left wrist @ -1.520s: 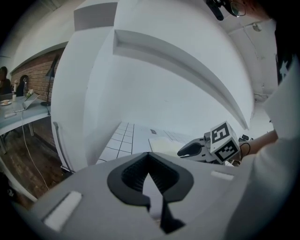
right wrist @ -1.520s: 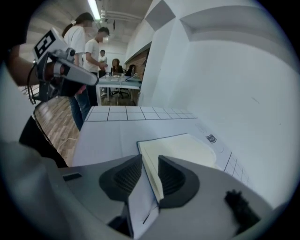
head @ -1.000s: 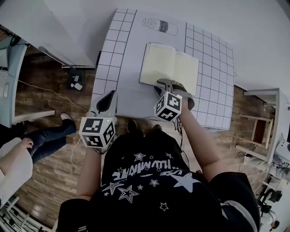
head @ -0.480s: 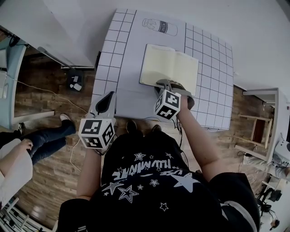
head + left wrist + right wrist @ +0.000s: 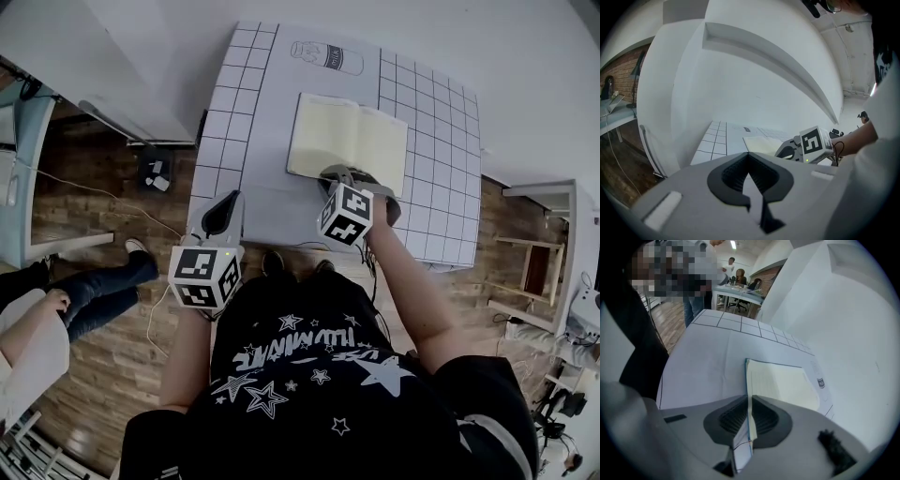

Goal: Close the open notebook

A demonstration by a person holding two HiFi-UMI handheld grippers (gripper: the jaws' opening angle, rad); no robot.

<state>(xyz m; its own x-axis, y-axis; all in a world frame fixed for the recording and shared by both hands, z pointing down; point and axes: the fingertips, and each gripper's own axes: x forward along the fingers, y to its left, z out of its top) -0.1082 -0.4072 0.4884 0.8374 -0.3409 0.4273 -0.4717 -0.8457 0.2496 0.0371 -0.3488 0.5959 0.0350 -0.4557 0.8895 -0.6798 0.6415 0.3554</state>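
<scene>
Though the left gripper (image 5: pixel 223 212) hangs well apart, jaws together and empty, the right gripper (image 5: pixel 749 405), its jaws just closing, pinches a leaf at the near edge of the open notebook (image 5: pixel 349 139), whose spine runs away across the table (image 5: pixel 251 112).

On the head view, the right gripper (image 5: pixel 342 176), its jaws just closing on a page edge, covers the near edge of the notebook (image 5: pixel 349 136), so I can't see the pinch there. The person's torso (image 5: pixel 319 375) hides the tabletop (image 5: pixel 281 103) front edge. The printed bottle label (image 5: pixel 327 56) is too small to read. On the right gripper view, the notebook's near corner is lost behind the gripper body.
</scene>
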